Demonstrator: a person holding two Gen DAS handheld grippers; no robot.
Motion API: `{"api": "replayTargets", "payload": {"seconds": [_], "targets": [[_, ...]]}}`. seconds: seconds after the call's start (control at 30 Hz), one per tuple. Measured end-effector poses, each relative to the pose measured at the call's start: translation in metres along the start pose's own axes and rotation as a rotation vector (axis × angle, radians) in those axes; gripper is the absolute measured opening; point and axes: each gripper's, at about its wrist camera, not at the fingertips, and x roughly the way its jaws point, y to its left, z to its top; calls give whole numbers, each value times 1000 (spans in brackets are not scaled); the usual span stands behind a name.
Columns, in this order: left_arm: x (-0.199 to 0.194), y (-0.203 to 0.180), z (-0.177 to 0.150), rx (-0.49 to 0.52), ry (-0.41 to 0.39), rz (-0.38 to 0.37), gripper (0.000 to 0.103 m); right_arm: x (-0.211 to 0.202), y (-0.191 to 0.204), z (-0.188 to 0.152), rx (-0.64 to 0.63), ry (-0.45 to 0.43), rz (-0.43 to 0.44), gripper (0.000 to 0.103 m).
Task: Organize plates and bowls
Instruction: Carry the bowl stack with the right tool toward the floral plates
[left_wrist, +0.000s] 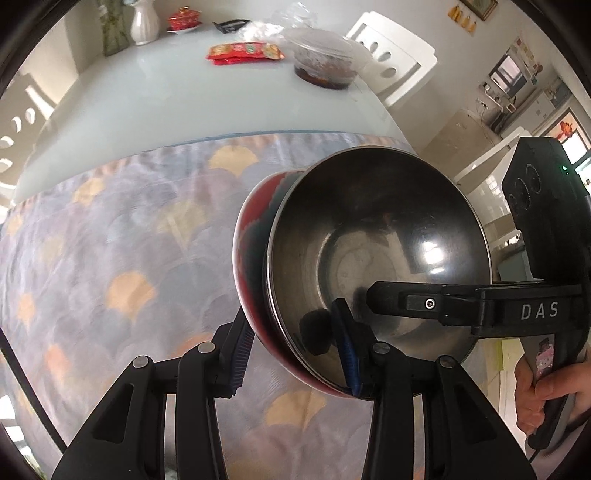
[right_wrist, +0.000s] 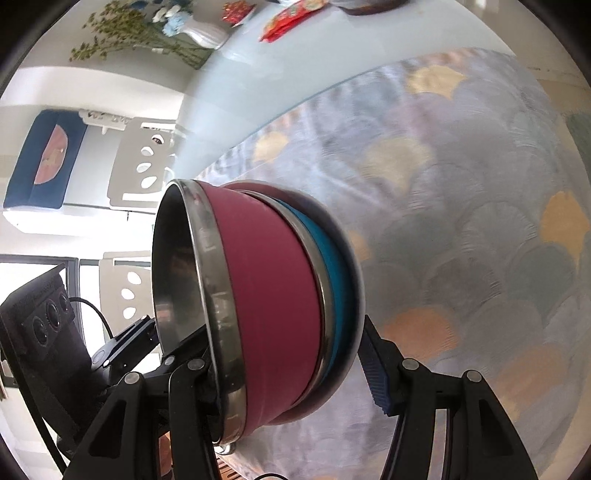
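Left gripper (left_wrist: 295, 338) jaws are pinching the red bowl (right_wrist: 269, 295) rim; right gripper (right_wrist: 295, 373) jaws are straddling the tilted nested stack, contact unclear. Blue bowl (right_wrist: 332, 273) mostly hidden. Stack is hanging above the worktop (left_wrist: 110, 110) cloth (left_wrist: 110, 258).

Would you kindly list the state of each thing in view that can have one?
Bowls: nested, tipped on their side, lifted off the cloth.
Left gripper: fingers astride the bowls' rim; grip unclear.
Right gripper: fingers either side of the stack; grip unclear.
Plastic container: lidded, dark food inside.
Vase: holding flowers.
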Motion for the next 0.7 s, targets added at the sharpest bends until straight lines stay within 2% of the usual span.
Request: {"api": "replayTargets", "payload": {"seconds": [0.27,0.47,0.7], "targets": [[-43,45,-37,-25,-34,-17,38,17,56,-28,-11,-37,7,57],[-70,74,-72,-18,-60,-14,38,33,101,-69,-6,-56,11,57],[-92,106,-117,-19,-49,-18,38,53,139,-110,-5,-58,-10,57]]}}
